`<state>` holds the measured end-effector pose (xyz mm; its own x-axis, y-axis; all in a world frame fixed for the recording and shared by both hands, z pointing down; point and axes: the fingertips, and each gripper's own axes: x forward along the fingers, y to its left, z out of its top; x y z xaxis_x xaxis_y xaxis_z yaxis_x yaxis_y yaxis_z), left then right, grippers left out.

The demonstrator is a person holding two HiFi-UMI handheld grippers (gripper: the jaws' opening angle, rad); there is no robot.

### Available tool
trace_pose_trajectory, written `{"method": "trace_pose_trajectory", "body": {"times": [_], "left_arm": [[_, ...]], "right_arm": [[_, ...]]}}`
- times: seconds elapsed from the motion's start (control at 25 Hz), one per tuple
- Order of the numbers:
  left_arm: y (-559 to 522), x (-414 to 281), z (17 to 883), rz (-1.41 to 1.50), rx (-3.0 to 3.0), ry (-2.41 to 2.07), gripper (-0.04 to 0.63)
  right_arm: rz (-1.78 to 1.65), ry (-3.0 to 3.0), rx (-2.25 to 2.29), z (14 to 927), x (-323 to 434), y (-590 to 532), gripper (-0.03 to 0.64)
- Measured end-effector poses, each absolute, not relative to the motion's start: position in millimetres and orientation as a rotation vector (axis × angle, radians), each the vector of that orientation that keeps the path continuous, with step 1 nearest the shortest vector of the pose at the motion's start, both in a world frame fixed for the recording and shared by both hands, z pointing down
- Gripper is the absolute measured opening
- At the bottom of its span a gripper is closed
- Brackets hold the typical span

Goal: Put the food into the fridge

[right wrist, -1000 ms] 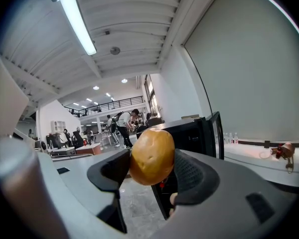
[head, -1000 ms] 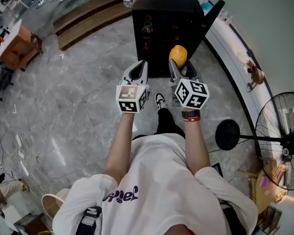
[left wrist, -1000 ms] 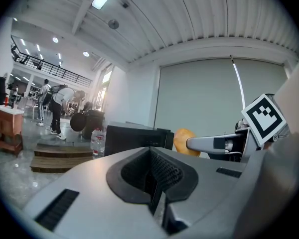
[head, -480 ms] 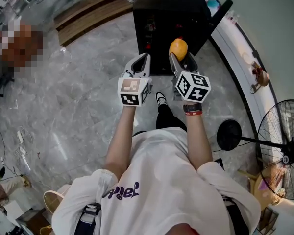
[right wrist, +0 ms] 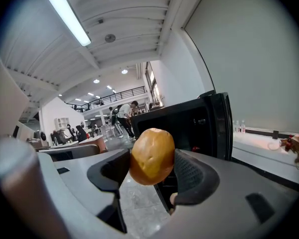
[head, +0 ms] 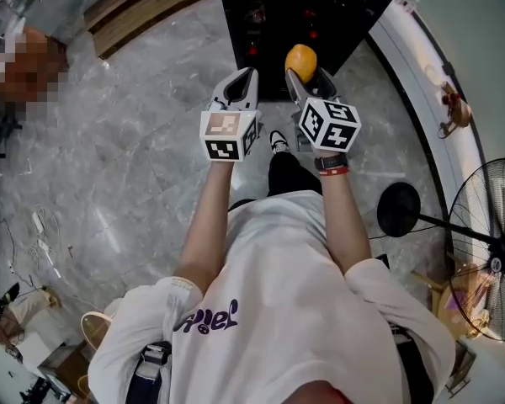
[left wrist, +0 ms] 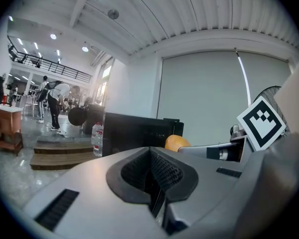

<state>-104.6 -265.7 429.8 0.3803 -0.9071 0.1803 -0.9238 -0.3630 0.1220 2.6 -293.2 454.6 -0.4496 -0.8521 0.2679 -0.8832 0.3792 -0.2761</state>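
A round orange-yellow food item (head: 300, 61) sits between the jaws of my right gripper (head: 306, 74), which is shut on it. In the right gripper view the food item (right wrist: 152, 156) fills the gap between the two pads, held in the air. Just beyond it stands the black fridge (head: 303, 23) with its door (head: 380, 11) swung open to the right and a dark interior. My left gripper (head: 245, 81) is beside the right one, shut with nothing in it. In the left gripper view the pads meet (left wrist: 152, 176), and the food item (left wrist: 176, 142) shows to the right.
A standing fan (head: 488, 242) with a round base (head: 398, 209) is at the right, beside a white curved ledge (head: 429, 82). A wooden platform (head: 143, 2) lies left of the fridge, with a water bottle (left wrist: 97, 138) near it. People stand far behind.
Both grippers have moved forward toward the open fridge as the person stepped closer. The food has stayed in the right gripper.
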Motion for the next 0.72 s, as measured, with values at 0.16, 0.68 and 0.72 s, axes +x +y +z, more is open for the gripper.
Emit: {"method": "trace_pose_trajectory", "body": {"times": [0.16, 0.68, 0.72], "left_arm": [[-274, -104, 443, 0.133, 2.425, -1.647, 0.017], [-322, -102, 467, 0.117, 2.422, -1.657, 0.017], [-326, -102, 469, 0.116, 2.423, -1.656, 0.017]], "right_arm": [[0.6, -2.522, 1.583, 476, 2, -304, 0.295], [0.623, -2.494, 1.563, 521, 0, -358, 0.295], [0.625, -2.49, 1.563, 525, 0, -362, 0.295]]}}
